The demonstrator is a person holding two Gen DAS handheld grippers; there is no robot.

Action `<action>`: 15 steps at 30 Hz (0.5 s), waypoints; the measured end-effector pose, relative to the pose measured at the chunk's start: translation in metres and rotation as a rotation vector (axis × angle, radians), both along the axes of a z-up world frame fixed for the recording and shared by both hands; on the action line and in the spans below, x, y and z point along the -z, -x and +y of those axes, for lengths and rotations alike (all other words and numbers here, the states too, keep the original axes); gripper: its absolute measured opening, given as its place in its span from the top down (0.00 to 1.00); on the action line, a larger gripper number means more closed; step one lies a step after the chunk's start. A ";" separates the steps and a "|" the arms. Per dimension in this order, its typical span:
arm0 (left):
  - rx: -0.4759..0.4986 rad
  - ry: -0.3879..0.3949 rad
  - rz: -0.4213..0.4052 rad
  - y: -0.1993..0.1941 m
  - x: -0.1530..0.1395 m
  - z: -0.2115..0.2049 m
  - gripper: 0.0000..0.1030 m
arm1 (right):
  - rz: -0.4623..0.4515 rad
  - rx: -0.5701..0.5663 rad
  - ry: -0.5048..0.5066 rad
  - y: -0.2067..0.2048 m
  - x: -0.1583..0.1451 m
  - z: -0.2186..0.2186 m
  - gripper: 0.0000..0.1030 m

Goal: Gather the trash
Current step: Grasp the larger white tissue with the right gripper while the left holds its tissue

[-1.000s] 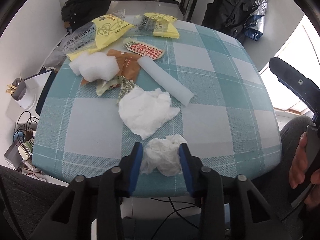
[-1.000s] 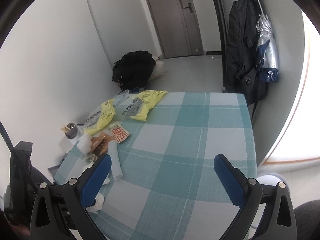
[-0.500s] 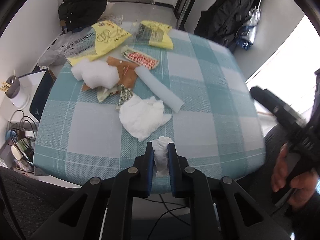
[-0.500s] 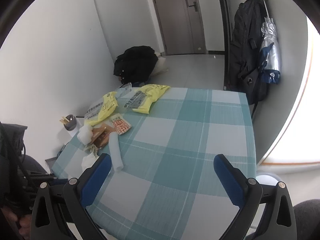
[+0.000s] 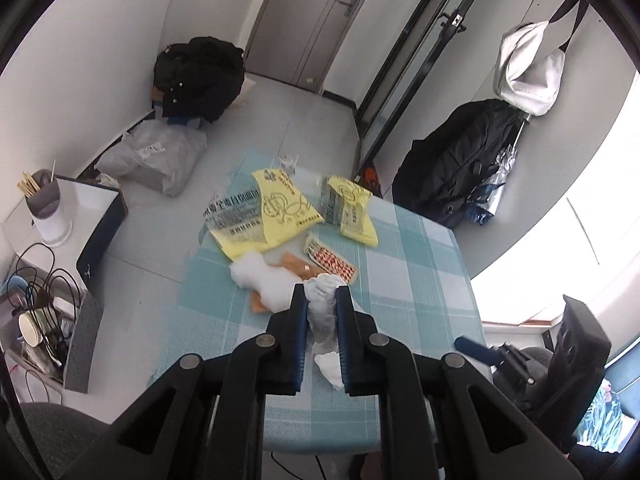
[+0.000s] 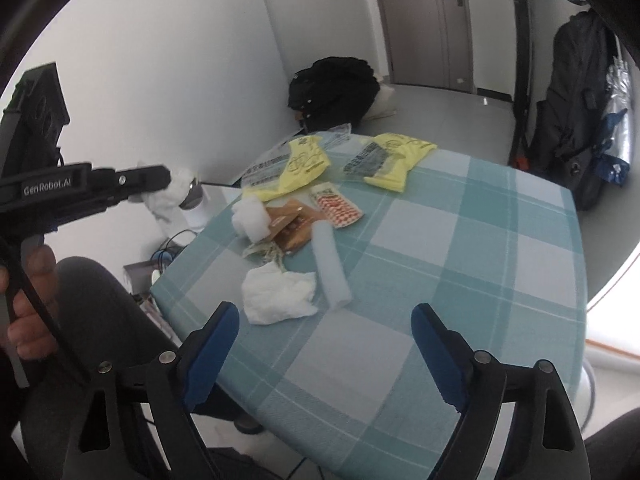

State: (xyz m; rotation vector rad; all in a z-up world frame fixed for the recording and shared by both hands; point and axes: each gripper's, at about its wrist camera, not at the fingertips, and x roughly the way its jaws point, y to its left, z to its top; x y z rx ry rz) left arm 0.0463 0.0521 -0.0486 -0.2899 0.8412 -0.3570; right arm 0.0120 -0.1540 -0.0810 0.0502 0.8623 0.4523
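Observation:
My left gripper [image 5: 321,300] is shut on a crumpled white tissue [image 5: 322,312] and holds it high above the checked table [image 5: 416,280]; it also shows in the right wrist view [image 6: 170,188], left of the table. My right gripper [image 6: 324,320] is open and empty above the table's near edge. On the table lie a larger crumpled tissue [image 6: 276,296], a white foam tube [image 6: 332,268], white stuffing [image 6: 250,216], a brown wrapper [image 6: 290,222], a red checked packet [image 6: 338,210] and yellow bags [image 6: 394,156].
A black bag [image 5: 200,76] and a grey parcel [image 5: 154,156] lie on the floor beyond the table. A side stand with a white cup of sticks [image 5: 46,208] and cables is at the left. Jackets [image 5: 460,160] hang at the right wall.
My left gripper closed on the small tissue at the table's front edge and lifted it high, away to the left. My right gripper moved in lower over the table, still open.

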 end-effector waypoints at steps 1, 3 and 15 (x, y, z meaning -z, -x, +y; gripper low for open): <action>-0.002 0.003 -0.008 0.000 0.001 0.002 0.91 | 0.013 -0.016 0.000 -0.002 0.003 0.008 0.19; -0.003 0.002 -0.010 0.000 0.007 0.004 0.91 | 0.035 -0.041 0.000 -0.006 0.009 0.021 0.22; -0.018 0.012 0.040 -0.004 0.017 0.027 0.91 | 0.112 -0.061 0.060 -0.034 0.045 0.075 0.30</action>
